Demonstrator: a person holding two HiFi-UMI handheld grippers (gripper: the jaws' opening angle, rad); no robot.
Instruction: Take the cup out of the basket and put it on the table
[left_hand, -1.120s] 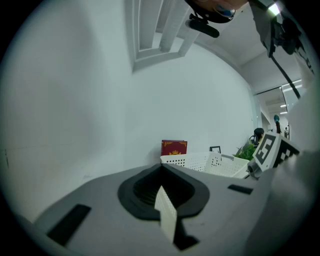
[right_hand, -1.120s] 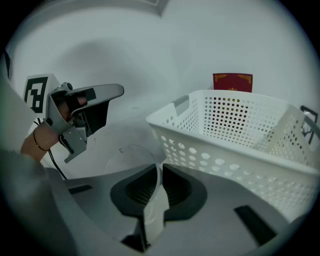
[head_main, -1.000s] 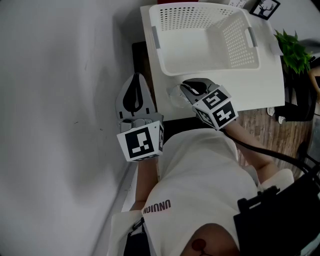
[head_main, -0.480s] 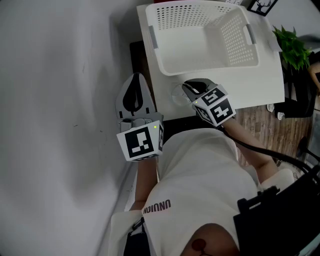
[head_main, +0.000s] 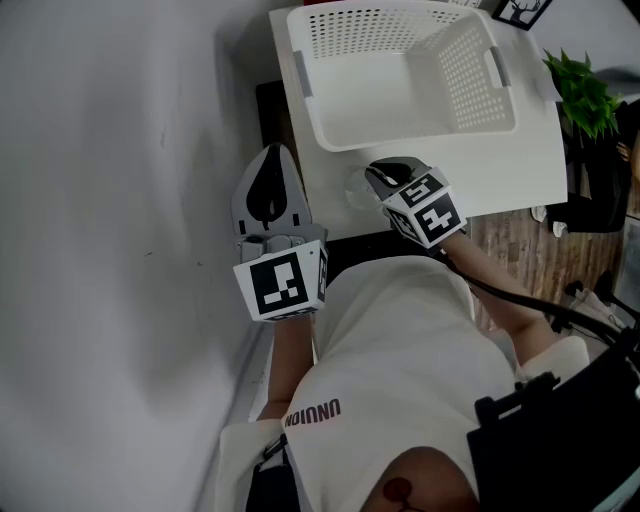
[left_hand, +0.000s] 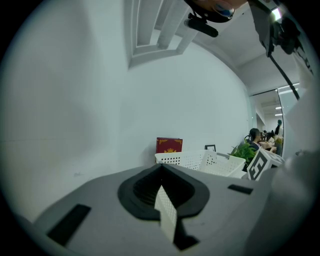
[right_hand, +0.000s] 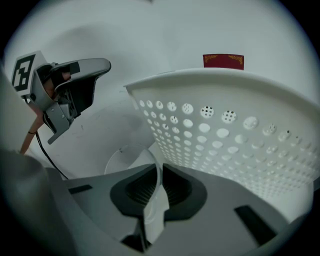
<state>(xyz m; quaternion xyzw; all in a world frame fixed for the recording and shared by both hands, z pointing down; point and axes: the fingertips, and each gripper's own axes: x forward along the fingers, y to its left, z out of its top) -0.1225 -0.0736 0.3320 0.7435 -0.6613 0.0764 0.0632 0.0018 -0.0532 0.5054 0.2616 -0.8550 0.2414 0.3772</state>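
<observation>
Your left gripper (head_main: 272, 172) is clenched on nothing, off the table's (head_main: 520, 165) left edge. The clear cup (head_main: 357, 188) is out of the basket (head_main: 302, 72), just in front of it. Your right gripper (head_main: 378, 178) is clamped on its wall.

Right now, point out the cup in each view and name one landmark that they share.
Head view: the clear cup is near the centre, on the near side of the basket, at the tip of the right tongs.
Left gripper view: not in it.
Right gripper view: low and left of centre, its wall pinched between the jaws.
Shared landmark: the white perforated basket, right of centre in the left gripper view and filling the right half of the right gripper view.
</observation>
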